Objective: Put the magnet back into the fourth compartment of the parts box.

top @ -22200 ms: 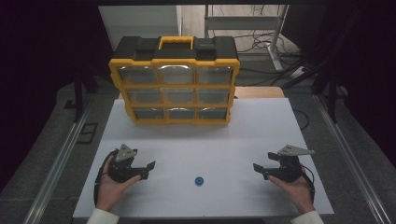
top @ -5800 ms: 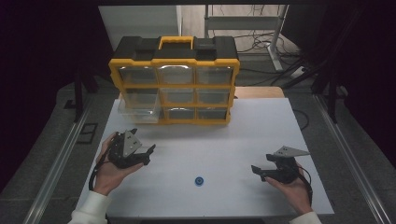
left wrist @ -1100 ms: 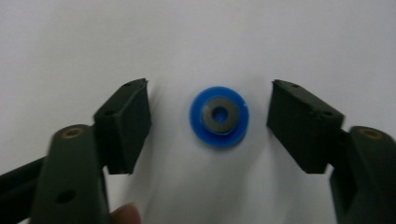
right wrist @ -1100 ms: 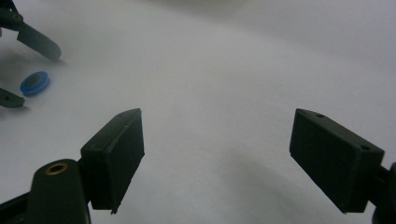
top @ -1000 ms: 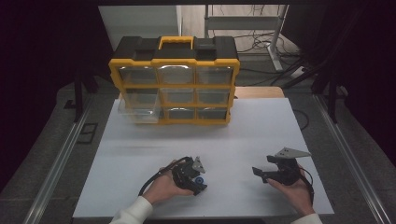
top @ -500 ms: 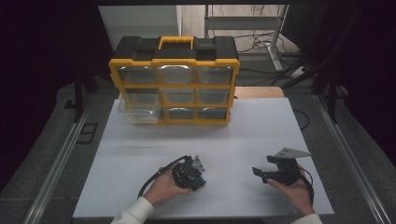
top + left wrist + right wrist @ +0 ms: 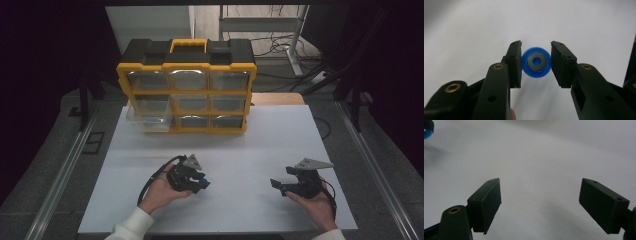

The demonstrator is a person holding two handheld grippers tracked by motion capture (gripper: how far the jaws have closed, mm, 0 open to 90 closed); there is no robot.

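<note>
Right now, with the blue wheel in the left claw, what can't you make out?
- Blue wheel: its underside and any gap to the table, left gripper view; its own body hides them.
- Same wheel, high view: the left claw covers it.
- Pulled-out clear drawer of the yellow organizer: contents too small and glary, high view.
- Right claw: open; its body is cut off by the bottom edge.

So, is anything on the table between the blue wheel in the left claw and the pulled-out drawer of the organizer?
Nothing visible. The left claw grips the blue wheel, and bare white table lies between it and the open drawer of the organizer.
</note>
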